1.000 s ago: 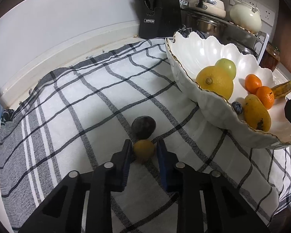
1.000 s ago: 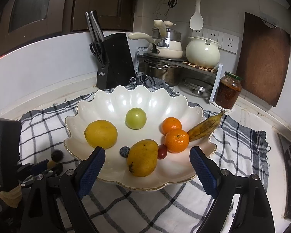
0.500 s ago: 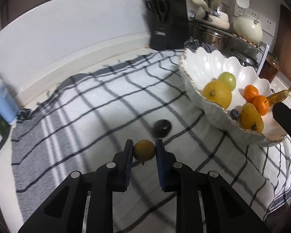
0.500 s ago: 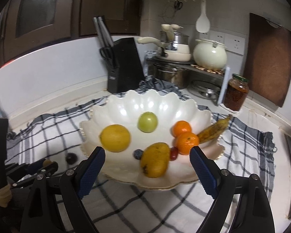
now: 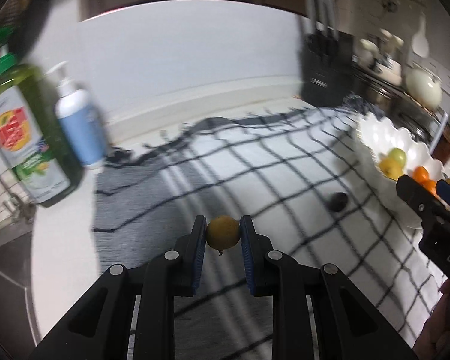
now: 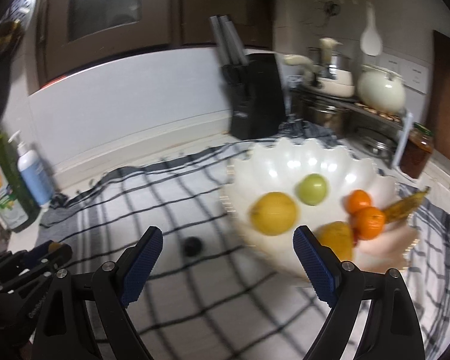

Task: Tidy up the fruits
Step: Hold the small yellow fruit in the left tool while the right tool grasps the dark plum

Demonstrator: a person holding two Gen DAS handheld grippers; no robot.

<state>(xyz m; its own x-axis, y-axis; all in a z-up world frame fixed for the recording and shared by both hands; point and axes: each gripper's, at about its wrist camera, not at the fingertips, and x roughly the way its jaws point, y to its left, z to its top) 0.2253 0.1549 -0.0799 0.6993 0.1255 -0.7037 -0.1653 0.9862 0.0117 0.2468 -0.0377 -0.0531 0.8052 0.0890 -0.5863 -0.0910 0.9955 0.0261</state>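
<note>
My left gripper [image 5: 223,232] is shut on a small yellow fruit [image 5: 223,231] and holds it above the checked cloth [image 5: 255,162]. A dark plum [image 5: 338,201] lies on the cloth to its right; it also shows in the right wrist view [image 6: 193,246]. The white scalloped bowl [image 6: 297,156] holds a lemon [image 6: 274,217], a green fruit [image 6: 312,189], two tangerines [image 6: 367,217], a mango and a banana [image 6: 405,205]. My right gripper [image 6: 228,253] is open and empty, above the cloth between the plum and the bowl. The left gripper shows at the lower left of the right wrist view [image 6: 49,247].
A green dish-soap bottle [image 5: 24,138] and a blue pump bottle [image 5: 81,123] stand at the left by the sink. A black knife block [image 6: 255,96], pots, a cream kettle [image 6: 381,91] and a jar [image 6: 417,154] stand behind the bowl.
My left gripper has lifted the yellow fruit off the cloth and swung back and left. My right gripper has pulled back and turned left, away from the bowl.
</note>
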